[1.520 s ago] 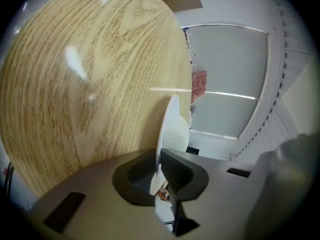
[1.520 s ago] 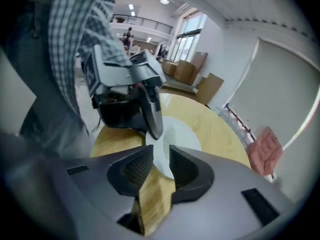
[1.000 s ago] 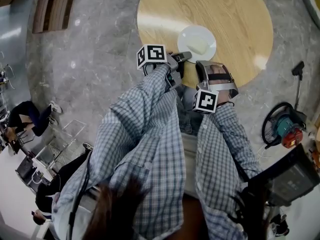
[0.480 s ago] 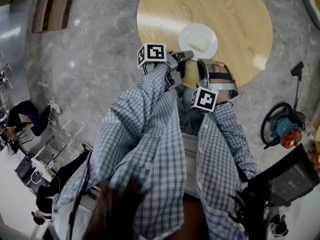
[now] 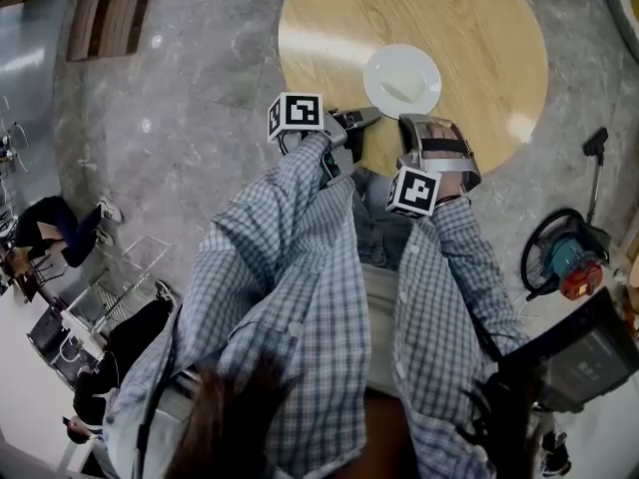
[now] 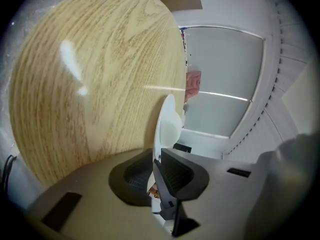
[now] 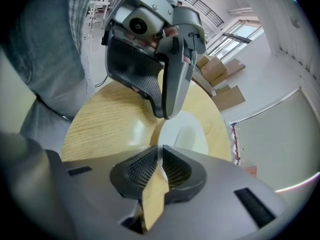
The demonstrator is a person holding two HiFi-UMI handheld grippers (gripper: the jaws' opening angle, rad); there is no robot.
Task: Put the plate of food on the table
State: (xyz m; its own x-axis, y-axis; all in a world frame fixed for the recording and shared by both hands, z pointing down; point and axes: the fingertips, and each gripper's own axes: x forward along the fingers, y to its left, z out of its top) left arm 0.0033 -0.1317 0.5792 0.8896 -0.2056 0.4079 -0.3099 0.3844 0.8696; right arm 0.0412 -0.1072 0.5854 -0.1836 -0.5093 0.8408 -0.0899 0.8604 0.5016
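Holding one white plate point(image 5: 427, 68) by its rim, two tools meet over the one round wooden desk point(image 5: 479, 28). One pale lump of food point(image 5: 398, 83) sits on the plate. The plate is over the near half of the desk, but I cannot tell if it touches the wood.

The left tool point(image 5: 363, 117) has its jaws pinched narrow on the plate's left edge. Its own view shows the thin white rim going down between the two dark pads. The right tool point(image 5: 417, 122) is at the plate's near edge. Its jaws are pinched almost together too, with a thin white strip of rim between them. The two tools are just beside each other.

Each tool has one cube with black and white squares, so there are two: the left cube point(image 5: 297, 111) and the right cube point(image 5: 412, 191). Two checked sleeves point(image 5: 300, 257) reach to the tools. On the grey floor point(image 5: 180, 88), right of the desk, lies one green and red machine point(image 5: 571, 257).
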